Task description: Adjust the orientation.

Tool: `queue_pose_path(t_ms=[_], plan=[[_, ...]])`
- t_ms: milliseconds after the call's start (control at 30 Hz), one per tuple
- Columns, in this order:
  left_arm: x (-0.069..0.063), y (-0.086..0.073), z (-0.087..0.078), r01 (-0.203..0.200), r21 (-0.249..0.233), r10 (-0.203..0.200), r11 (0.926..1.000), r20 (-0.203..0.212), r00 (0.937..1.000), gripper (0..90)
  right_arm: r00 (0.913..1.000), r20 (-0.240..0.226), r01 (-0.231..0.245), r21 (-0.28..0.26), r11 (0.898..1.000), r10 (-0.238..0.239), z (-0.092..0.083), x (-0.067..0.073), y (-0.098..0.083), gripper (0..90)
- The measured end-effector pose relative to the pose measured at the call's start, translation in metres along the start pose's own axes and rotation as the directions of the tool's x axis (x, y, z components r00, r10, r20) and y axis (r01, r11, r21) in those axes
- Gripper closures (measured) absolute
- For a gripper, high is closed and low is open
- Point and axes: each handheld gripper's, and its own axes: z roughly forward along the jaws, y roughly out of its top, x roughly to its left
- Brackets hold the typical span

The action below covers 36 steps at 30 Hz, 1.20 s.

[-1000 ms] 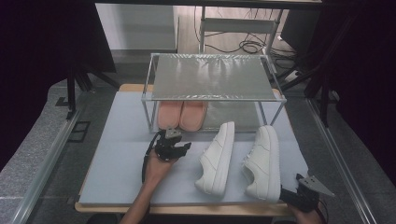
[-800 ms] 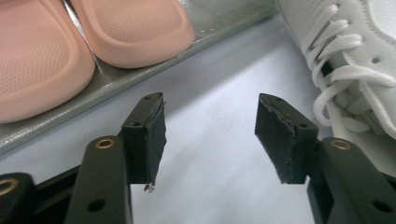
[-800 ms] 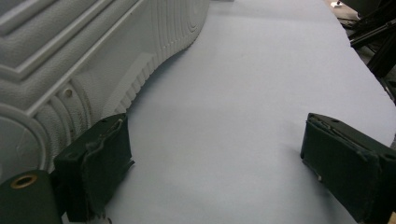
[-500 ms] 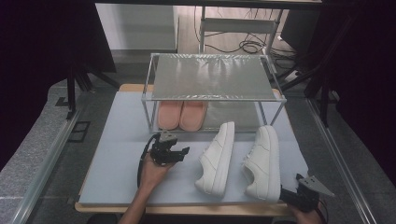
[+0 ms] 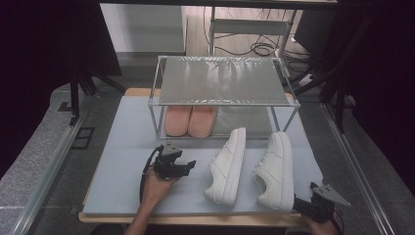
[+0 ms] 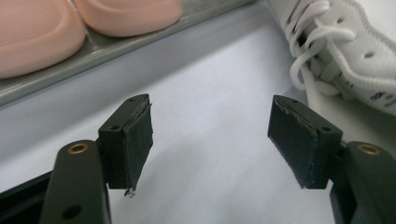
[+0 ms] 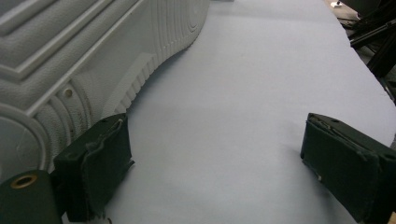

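Observation:
Two white sneakers lie on the pale blue mat, one (image 5: 227,166) at the middle and one (image 5: 274,169) to its right. My left gripper (image 5: 189,165) hovers left of the middle sneaker and points toward it. Its jaws (image 6: 210,140) have just been opening and stand open over bare mat, with the laced sneaker (image 6: 341,46) ahead on the right. My right gripper (image 5: 299,204) sits at the near right edge, behind the right sneaker's heel. It is open (image 7: 219,163), and its left pad (image 7: 98,163) lies close beside the heel (image 7: 70,70).
A wire rack with a mesh top (image 5: 220,81) stands at the back of the mat. A pair of pink slippers (image 5: 190,121) rests on its bottom tray (image 6: 140,44). Metal rails run along both sides of the table.
My left gripper has drawn back from the rack toward the near edge of the mat. The right gripper and both sneakers have stayed where they were.

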Motion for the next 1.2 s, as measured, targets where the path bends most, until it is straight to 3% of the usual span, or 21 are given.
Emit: queue_pose_path(t_ms=[267, 533, 700, 867, 1033, 1200], plan=[[0.002, -0.013, -0.018, 0.024, -0.012, -0.023, 0.9997, 0.012, 0.9997, 24.8, 1.0000, 0.000, 0.000, 0.000, 1.000, 0.000, 0.000, 0.000, 0.000, 8.1], [-0.004, -0.029, -0.032, -0.020, 0.006, 0.020, 0.9998, -0.039, 0.9991, 14.3, 1.0000, 0.001, -0.001, -0.001, 1.000, 0.001, 0.000, 0.000, 0.000, 8.1], [0.001, -0.043, -0.041, -0.005, 0.007, 0.006, 1.0000, -0.068, 0.9977, 13.7, 1.0000, 0.001, -0.001, -0.001, 1.000, 0.001, 0.000, 0.000, 0.000, 8.1], [0.002, -0.055, -0.047, -0.008, 0.044, 0.012, 0.9990, -0.100, 0.9949, 13.7, 1.0000, 0.001, -0.001, -0.001, 1.000, 0.001, 0.000, 0.000, 0.000, 8.1], [0.002, -0.065, -0.048, -0.027, 0.098, 0.043, 0.9948, -0.158, 0.9864, 13.6, 1.0000, 0.001, -0.001, -0.001, 1.000, 0.001, 0.000, 0.000, 0.000, 8.1], [0.006, -0.067, -0.046, -0.007, 0.123, 0.025, 0.9924, -0.148, 0.9886, 13.8, 1.0000, 0.002, -0.001, -0.001, 1.000, 0.001, 0.000, 0.000, 0.000, 8.0]])
